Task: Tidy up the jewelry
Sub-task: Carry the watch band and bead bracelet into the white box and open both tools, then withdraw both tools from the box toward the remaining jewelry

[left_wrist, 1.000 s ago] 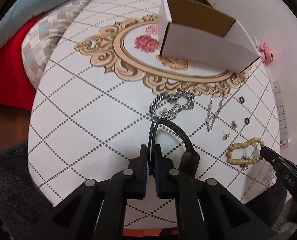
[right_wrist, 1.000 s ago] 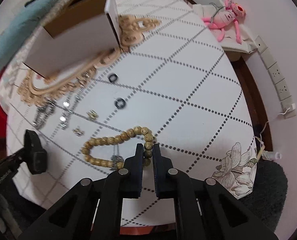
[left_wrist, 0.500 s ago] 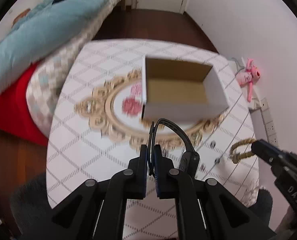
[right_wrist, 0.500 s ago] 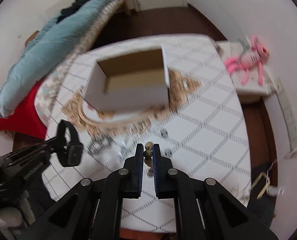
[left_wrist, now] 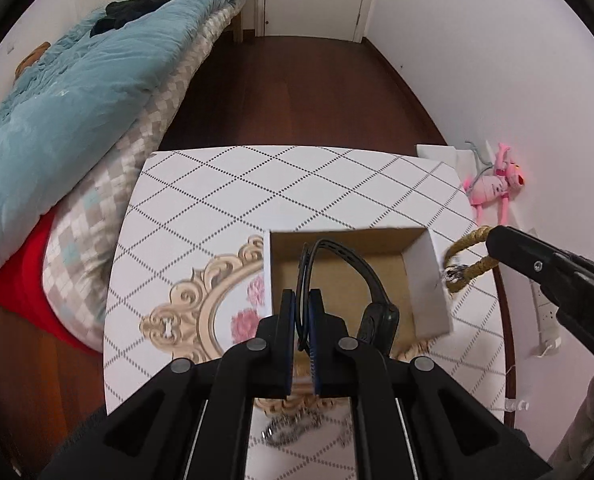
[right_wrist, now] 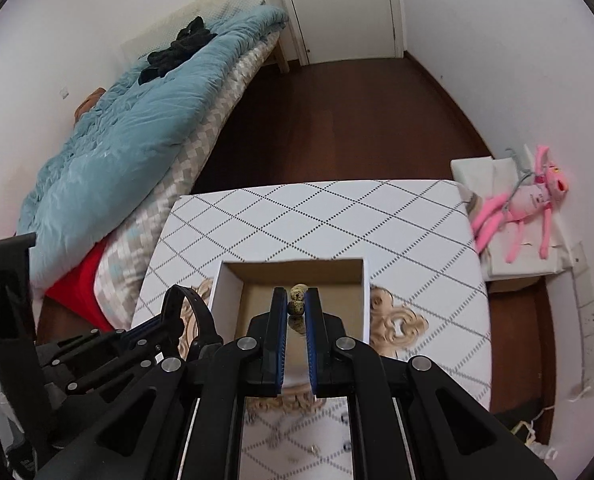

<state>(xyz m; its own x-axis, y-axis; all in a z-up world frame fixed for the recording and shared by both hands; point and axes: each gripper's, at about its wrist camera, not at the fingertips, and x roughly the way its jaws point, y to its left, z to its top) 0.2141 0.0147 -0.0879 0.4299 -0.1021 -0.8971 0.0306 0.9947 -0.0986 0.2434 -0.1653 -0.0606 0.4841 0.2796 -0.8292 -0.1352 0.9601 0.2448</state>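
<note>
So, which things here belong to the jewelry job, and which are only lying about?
Job:
box
black band in left hand-held gripper
bead bracelet in right hand-held gripper
chains on table

Lying about:
pink toy
blue duvet
black clothes

Home bedroom: bed with blue duvet, plush toy.

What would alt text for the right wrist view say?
A black gripper pinches a bead bracelet above an open cardboard box on a diamond-patterned table. Another gripper holds a black band at left.
</note>
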